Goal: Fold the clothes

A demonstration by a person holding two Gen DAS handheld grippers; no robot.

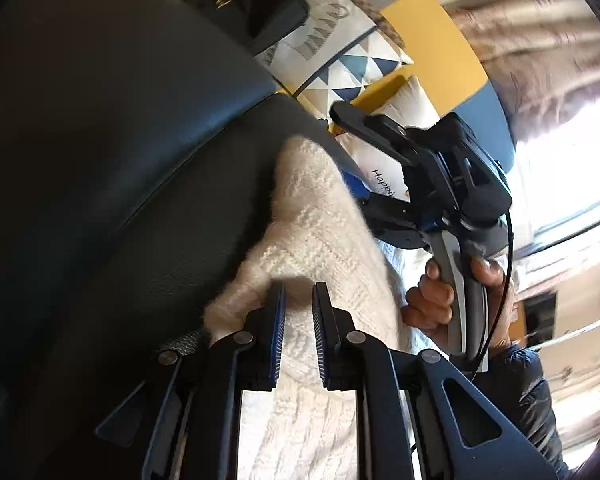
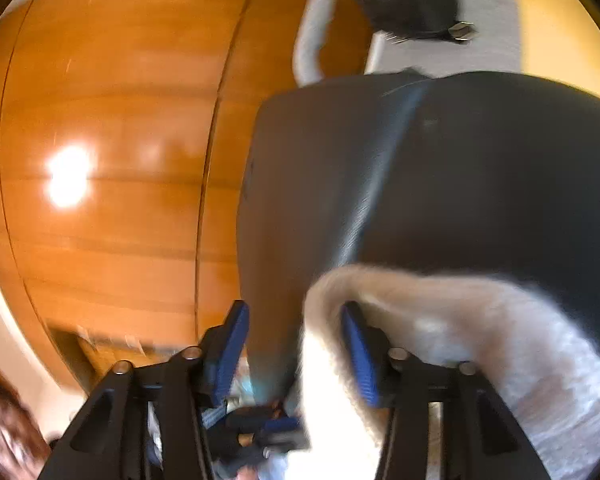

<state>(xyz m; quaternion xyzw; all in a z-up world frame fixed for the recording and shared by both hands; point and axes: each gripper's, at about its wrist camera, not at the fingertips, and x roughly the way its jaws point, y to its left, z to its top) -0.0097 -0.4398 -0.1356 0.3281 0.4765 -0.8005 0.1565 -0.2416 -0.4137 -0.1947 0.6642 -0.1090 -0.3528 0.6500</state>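
While you hold the cream knitted sweater (image 1: 320,232) up against the dark leather sofa (image 1: 100,140), take stock as follows.

Item, left gripper (image 1: 299,312): jaws narrow, blue pads pinching a fold of the knit between them; the grip looks sound.

Item, right gripper (image 2: 296,332): jaws about half apart. The sweater's fuzzy edge (image 2: 440,320) drapes over the right-hand finger and partly between the two, but the left pad (image 2: 230,344) stands clear of it, so nothing is clamped there. The right wrist view is blurred, so how deep the cloth sits between the pads is only probable.

Item, your right hand (image 1: 452,300): wrapped round the grey handle, just beside the garment.

Item, background: patterned cushions (image 1: 352,68) and a black bag (image 1: 252,12) behind the sofa, well apart from the work; wooden panelling (image 2: 112,140) to one side.

Handling note: before lifting further, slide the right pads fully over the edge and close them on a single hem, level with the left pinch. Keep both grips equally high so the knit hangs flat, and avoid stretching the loose weave.
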